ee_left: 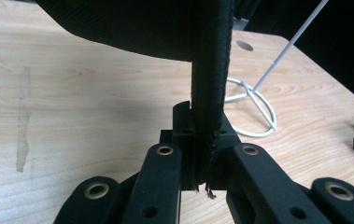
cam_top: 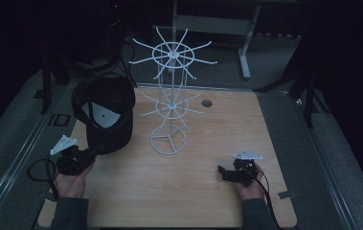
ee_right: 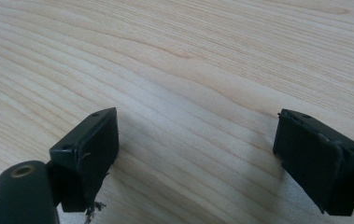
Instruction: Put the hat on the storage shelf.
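Cap point(cam_top: 106, 115) brim sits pinched between your left gripper point(ee_left: 202, 156) fingers point(ee_left: 163, 182), its stitched edge running straight up out of the closed jaws, with the crown hanging above and beyond the tips, off the wooden table point(cam_top: 217, 143). Past those fingertips, slightly to the right, stands the white wire rack point(cam_top: 169, 103), its ring base apart from the cap. Your right gripper point(ee_right: 195, 149) has its fingers point(ee_right: 90, 144) spread wide, nothing between them, just above bare wood, well apart from cap and rack.
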`<action>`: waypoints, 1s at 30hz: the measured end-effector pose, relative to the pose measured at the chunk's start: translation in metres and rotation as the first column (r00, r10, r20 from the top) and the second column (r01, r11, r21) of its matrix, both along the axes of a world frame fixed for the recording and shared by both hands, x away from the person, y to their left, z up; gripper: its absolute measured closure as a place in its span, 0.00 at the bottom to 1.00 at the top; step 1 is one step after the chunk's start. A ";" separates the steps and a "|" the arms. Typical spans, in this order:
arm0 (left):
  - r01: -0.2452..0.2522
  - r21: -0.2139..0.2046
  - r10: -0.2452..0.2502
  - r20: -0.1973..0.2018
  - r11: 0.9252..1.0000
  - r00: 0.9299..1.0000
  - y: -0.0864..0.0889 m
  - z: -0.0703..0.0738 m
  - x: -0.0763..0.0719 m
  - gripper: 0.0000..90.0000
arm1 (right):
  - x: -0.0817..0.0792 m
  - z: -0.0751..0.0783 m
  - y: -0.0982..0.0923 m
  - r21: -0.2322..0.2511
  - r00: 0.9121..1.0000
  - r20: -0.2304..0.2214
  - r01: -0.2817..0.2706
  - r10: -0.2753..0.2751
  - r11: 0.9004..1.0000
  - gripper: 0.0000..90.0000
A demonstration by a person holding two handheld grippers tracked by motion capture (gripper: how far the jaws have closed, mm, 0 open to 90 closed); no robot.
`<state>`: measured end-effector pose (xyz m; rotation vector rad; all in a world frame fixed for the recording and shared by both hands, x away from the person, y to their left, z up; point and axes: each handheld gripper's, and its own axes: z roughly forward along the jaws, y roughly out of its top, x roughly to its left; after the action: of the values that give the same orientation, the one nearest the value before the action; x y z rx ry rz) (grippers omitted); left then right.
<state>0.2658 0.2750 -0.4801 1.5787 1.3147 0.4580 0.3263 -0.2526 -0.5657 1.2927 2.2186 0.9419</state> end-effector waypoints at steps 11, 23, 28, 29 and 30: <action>0.003 -0.001 -0.003 0.023 1.000 1.000 -0.007 0.012 -0.001 0.96 | 0.000 0.000 0.000 0.000 1.000 0.000 0.000 0.000 1.000 0.16; -0.002 0.005 0.002 0.050 1.000 0.999 -0.013 0.027 0.001 0.95 | 0.000 0.000 0.000 -0.001 1.000 0.000 -0.001 0.001 1.000 0.16; 0.000 0.008 -0.001 0.057 1.000 0.998 -0.015 0.033 0.004 0.95 | 0.000 0.000 0.000 -0.001 1.000 0.001 -0.001 0.001 1.000 0.16; 0.000 0.008 -0.001 0.057 1.000 0.998 -0.015 0.033 0.004 0.95 | 0.000 0.000 0.000 -0.001 1.000 0.001 -0.001 0.001 1.000 0.16; 0.003 0.007 -0.004 0.062 1.000 0.998 -0.016 0.036 0.004 0.95 | 0.000 0.000 0.000 -0.001 1.000 0.001 -0.001 0.001 1.000 0.16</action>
<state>0.2702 0.2587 -0.4444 1.5605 1.2644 0.5064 0.3264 -0.2527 -0.5657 1.2906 2.2190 0.9418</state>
